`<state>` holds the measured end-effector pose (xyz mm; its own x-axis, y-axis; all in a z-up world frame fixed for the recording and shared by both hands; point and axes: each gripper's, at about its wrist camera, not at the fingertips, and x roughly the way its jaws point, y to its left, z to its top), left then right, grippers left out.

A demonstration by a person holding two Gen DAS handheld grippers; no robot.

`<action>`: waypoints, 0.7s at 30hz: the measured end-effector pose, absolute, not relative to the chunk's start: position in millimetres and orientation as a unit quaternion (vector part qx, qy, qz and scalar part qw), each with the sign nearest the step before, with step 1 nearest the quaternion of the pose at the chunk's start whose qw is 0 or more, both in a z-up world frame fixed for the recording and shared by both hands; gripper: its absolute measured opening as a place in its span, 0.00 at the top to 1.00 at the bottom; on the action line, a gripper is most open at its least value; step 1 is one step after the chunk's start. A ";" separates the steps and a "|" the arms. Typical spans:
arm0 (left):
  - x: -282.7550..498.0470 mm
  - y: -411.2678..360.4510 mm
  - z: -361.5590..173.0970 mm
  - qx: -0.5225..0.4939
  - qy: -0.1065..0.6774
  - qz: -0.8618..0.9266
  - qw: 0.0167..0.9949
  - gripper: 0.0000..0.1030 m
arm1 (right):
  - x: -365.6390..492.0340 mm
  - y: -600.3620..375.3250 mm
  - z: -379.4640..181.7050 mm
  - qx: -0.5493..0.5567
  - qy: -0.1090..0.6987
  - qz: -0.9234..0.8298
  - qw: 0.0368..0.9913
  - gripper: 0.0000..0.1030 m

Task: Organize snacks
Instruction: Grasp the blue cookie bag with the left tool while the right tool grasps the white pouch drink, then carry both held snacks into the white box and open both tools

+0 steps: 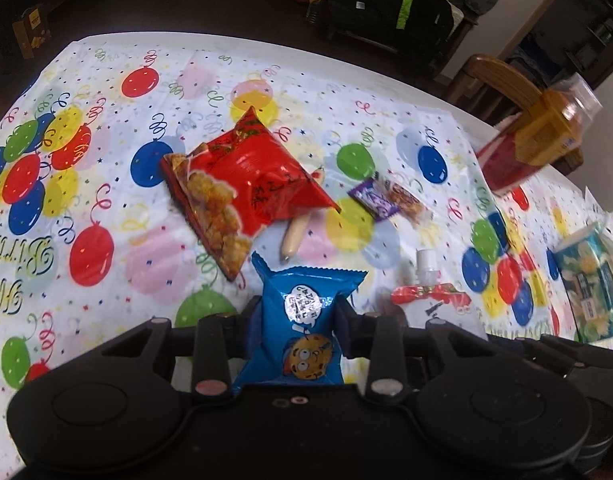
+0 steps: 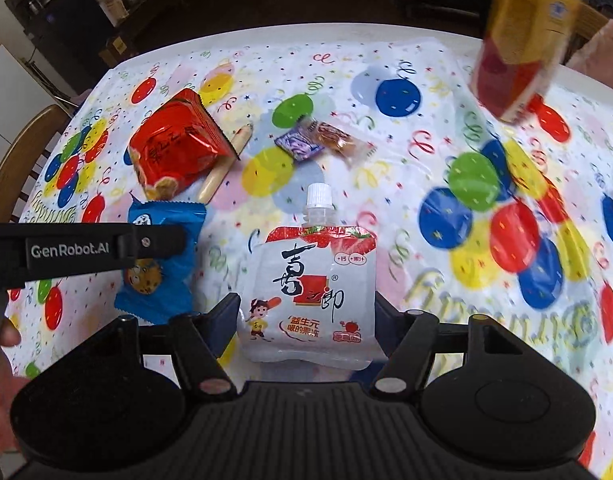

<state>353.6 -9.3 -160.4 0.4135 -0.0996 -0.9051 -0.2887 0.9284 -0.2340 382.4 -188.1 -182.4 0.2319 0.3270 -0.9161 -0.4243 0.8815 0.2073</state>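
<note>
Snacks lie scattered over the bench, and two are already between tongs. The blue cookie pack sits between the fingers of the left tongs, which appear closed on its sides. The white jelly pouch sits between the fingers of the right tongs, cap pointing to 12 o'clock; these look closed on its lower half, though contact at the left edge is hard to confirm.

From the cookie pack, the red chip bag lies at 11 o'clock with a sausage stick poking out from under its near corner. A purple candy and a clear-wrapped candy lie side by side at 1 o'clock. An orange-lidded jar stands far out near the bench edge at 2 o'clock, and a teal carton at 3 o'clock.

Both packs are soft, so I judge a light squeeze best: enough to hold, not enough to crush the cookie or burst the pouch. Lift each straight up before travelling, keeping the two tongs apart, since they work close together. Where the snacks should go is not clear from these views.
</note>
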 end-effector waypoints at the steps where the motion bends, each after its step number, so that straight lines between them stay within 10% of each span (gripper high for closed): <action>1: 350.5 -10.0 -157.6 -0.178 0.539 0.055 0.821 0.67 | 379.0 -191.8 -178.9 -0.041 0.571 0.240 0.784 0.34; 21: 261.2 -3.2 -87.7 -0.171 0.535 -0.011 0.827 0.67 | 286.9 -243.6 -77.7 -0.018 0.527 0.238 0.815 0.34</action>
